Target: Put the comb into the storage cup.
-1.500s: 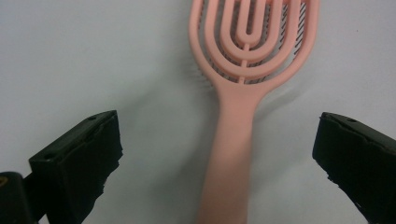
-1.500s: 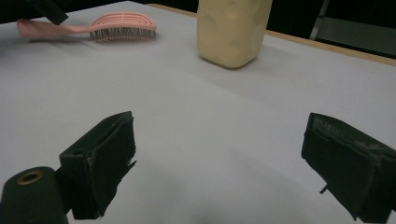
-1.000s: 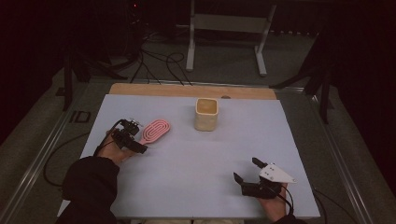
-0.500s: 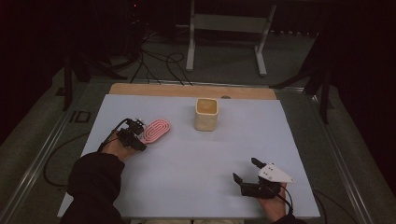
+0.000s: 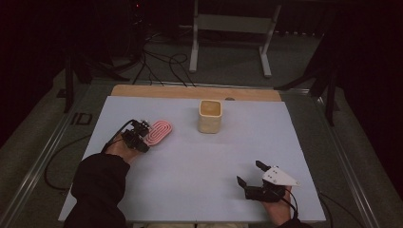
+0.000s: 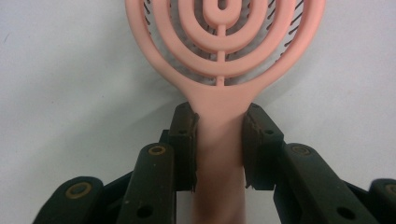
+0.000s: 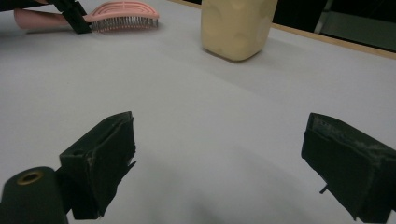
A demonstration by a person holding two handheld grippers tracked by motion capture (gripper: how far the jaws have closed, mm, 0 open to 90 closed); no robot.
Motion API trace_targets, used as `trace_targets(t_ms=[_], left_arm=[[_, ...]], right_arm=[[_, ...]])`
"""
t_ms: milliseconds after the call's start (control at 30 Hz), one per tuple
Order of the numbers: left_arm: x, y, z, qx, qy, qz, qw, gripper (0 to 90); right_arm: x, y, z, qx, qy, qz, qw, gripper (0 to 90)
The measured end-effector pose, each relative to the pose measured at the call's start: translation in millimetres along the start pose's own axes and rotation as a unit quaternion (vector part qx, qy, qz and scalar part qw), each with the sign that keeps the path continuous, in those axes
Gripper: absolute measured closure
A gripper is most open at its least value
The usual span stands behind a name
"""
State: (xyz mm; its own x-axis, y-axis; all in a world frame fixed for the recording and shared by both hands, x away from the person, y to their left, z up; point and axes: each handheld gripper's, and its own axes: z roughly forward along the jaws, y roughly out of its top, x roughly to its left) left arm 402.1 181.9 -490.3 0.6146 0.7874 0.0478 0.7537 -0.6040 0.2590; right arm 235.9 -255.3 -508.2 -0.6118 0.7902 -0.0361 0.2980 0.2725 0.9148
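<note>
Near the table's [image 5: 199,190] front edge, toward its right corner: right tongs [image 5: 251,174] resting low on the white surface, jaws spread wide with nothing between them, pointed across the table toward the far left.

Farther in, close to the left edge and about midway back: left tongs [image 5: 141,134], jaws just drawn in and now pressing both sides of the handle of a pink hairbrush [image 5: 158,132]. In the left gripper view, dark pads [image 6: 185,140] flanking the pink neck right where it widens into the ringed, openwork head [image 6: 224,42].

Hairbrush lying flat, bristles down, long axis running from the left tongs away toward the far right, head pointing roughly at a cream-coloured cup [image 5: 210,116].

Cup upright, near the middle of the far edge, well apart from the brush head.

Left hand plainly the nearer one; right tongs well apart from brush and cup alike. Likely next: lifting the brush along that same line toward the cup.
</note>
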Motion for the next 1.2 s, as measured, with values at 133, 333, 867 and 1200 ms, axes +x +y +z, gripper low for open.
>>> trace_targets(t_ms=[133, 333, 867, 1200], left_arm=[[-0.6, 0.3, 0.4, -0.001, 0.008, 0.001, 1.0, 69.1], [-2.1, 0.8, 0.5, 0.001, 0.023, 0.011, 0.9997, 69.4], [-1.1, -2.7, -4.5, -0.027, 0.01, -0.014, 0.9995, 70.3], [-3.1, -6.4, -28.5, -0.1, 0.006, -0.023, 0.9947, 70.3]], right_arm=[[-0.1, 0.0, 0.0, 0.0, -0.001, 0.0, 1.0, 9.6], [0.1, -0.1, 0.1, 0.0, 0.001, 0.0, 1.0, 9.6], [0.5, -0.3, 1.5, 0.002, 0.001, -0.001, 1.0, 9.6], [0.3, -0.2, 1.5, 0.001, 0.001, -0.002, 1.0, 9.6]])
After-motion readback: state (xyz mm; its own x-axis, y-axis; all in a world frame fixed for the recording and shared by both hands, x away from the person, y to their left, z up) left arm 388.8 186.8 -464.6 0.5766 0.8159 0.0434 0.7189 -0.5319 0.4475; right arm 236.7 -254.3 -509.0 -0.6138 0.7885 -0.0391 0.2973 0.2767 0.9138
